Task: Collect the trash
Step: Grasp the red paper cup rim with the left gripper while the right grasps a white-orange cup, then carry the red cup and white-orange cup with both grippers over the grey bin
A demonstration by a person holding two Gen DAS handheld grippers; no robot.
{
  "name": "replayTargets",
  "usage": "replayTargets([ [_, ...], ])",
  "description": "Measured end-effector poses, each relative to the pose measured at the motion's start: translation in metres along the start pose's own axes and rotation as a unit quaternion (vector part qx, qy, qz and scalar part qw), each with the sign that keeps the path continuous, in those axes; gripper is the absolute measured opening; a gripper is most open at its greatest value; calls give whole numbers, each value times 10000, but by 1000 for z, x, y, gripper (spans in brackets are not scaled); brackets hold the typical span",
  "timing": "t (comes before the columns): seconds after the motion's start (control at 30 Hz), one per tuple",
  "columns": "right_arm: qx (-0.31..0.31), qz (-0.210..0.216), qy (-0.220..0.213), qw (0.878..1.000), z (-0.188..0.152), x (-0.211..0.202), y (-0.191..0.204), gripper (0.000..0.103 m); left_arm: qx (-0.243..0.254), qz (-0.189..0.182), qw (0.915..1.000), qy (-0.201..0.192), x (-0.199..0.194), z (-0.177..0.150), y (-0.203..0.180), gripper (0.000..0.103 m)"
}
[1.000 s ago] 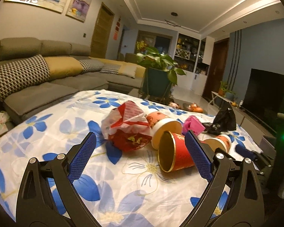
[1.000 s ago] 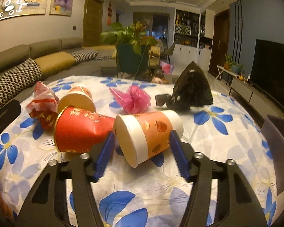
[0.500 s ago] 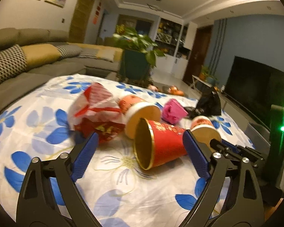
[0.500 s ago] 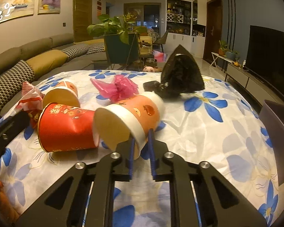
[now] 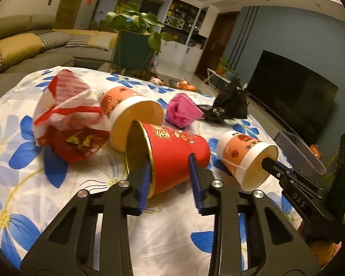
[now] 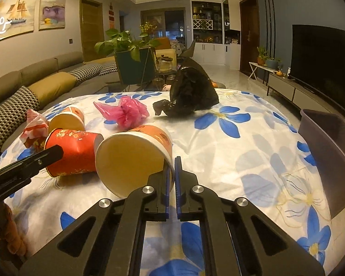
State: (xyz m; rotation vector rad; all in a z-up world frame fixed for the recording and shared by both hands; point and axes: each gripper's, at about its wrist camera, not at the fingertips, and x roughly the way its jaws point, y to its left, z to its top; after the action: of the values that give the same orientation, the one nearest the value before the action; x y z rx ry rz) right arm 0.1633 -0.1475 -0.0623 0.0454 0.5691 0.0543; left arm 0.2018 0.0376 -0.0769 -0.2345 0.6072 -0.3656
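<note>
A red paper cup (image 5: 172, 154) lies on its side on the flowered tablecloth (image 5: 34, 184). My left gripper (image 5: 170, 184) has its fingers on both sides of the cup, closed against it. My right gripper (image 6: 171, 179) is shut on the rim of an orange-and-white paper cup (image 6: 135, 158), which also shows in the left wrist view (image 5: 246, 154), lifted and tilted. A second orange cup (image 5: 131, 112), a red-and-white wrapper (image 5: 66, 117), a pink bag (image 5: 181, 110) and a black bag (image 5: 227, 105) lie behind.
A grey bin (image 6: 329, 147) stands at the table's right edge. A sofa (image 6: 23, 92) runs along the left. A potted plant (image 6: 131, 62) stands behind the table and a TV (image 6: 322, 57) at the right.
My left gripper moved forward and closed around the red cup. My right gripper shut on the orange cup's rim and lifted it.
</note>
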Motion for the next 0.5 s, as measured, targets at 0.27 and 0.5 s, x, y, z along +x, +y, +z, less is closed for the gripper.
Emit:
replayTargets([
  [0.27,38,47,-123,9999,-1,-15,-7,5,171,-239,9996,-32,-4,-2,-15,2],
  [0.5,67,7,-276,9996,0,-29,-18,4,274,-84,9994,-212,-16,-5,-37,2],
])
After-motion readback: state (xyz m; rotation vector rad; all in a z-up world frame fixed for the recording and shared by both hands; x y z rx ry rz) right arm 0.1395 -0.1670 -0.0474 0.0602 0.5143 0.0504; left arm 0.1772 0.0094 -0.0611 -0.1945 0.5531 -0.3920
